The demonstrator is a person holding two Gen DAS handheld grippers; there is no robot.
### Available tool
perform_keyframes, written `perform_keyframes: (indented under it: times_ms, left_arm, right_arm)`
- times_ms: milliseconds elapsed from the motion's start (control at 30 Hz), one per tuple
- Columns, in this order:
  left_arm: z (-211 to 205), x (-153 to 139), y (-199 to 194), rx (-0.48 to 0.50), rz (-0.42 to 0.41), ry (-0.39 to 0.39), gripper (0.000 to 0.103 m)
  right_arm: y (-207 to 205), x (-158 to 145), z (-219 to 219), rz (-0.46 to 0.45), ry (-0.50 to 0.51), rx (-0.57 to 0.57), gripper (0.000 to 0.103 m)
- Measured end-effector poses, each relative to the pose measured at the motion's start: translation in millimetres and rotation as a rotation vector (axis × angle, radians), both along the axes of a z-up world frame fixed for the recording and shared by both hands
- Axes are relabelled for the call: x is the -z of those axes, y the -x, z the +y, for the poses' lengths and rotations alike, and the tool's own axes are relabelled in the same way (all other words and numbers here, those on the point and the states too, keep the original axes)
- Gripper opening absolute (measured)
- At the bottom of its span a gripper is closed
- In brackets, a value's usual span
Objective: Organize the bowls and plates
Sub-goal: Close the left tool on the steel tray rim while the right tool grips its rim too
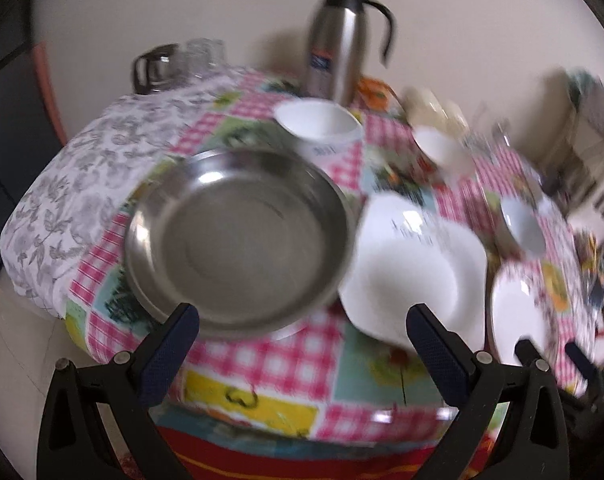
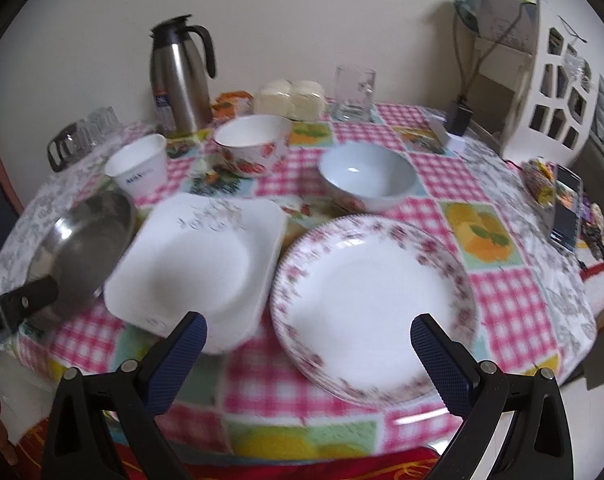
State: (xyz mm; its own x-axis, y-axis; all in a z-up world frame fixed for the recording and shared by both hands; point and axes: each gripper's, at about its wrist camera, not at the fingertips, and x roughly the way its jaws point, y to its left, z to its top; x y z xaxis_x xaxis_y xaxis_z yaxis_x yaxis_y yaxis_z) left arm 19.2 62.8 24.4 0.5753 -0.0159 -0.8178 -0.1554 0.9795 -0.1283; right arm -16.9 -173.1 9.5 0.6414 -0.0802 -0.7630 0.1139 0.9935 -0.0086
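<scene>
A round steel plate [image 1: 238,236] lies on the table's left side, just ahead of my open left gripper [image 1: 302,316], which holds nothing. Right of it sits a white square plate [image 1: 414,268], then a round floral-rimmed plate [image 1: 518,316]. In the right wrist view the floral plate [image 2: 366,304] lies directly ahead of my open, empty right gripper [image 2: 308,328], with the square plate [image 2: 198,256] and steel plate [image 2: 82,240] to its left. Farther back stand a pale blue bowl [image 2: 366,176], a strawberry-patterned bowl [image 2: 254,144] and a white cup [image 2: 138,168].
A steel thermos jug [image 2: 178,76], a glass mug [image 2: 352,94] and wrapped buns [image 2: 290,98] stand along the back by the wall. A white cut-out caddy [image 2: 550,92] and a phone [image 2: 566,208] occupy the right side. The table's patchwork cloth [image 2: 502,308] drops off at the near edge.
</scene>
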Motion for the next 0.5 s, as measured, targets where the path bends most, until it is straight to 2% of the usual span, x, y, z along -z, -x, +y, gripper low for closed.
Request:
perform_keyframes:
  times_ms: [100,200,267,367,500]
  left_arm:
    - [26.8,-4.9,-2.7,-0.107,-0.075,0.019,0.103]
    - [48.0,-9.1,-2.4,-0.217,-0.149,0.0,0.103]
    - [61.8,-10.7,-3.3,-0.28,-0.184,-0.006,0.103]
    - [83.2,-7.9,-7.7,-0.339,-0.173,-0.005,0.103]
    - [108.6,4.6,-16.4,-0.374,-0.121,0.045,0.103]
  right_arm:
    - [-10.5,0.6,15.7,-0.02,-0.003,-0.041,0.103]
    - [-19.3,1.2,38.3,-0.071,0.07,-0.088,0.103]
    - [-24.3,2.2,49.6,-0.094,0.066,-0.128,0.103]
    - [-33.2,4.2,59.6,-0.092,-0.009,-0.157,0.103]
    - [-48.5,12.2,76.3,-0.047,-0.131,-0.236,0.103]
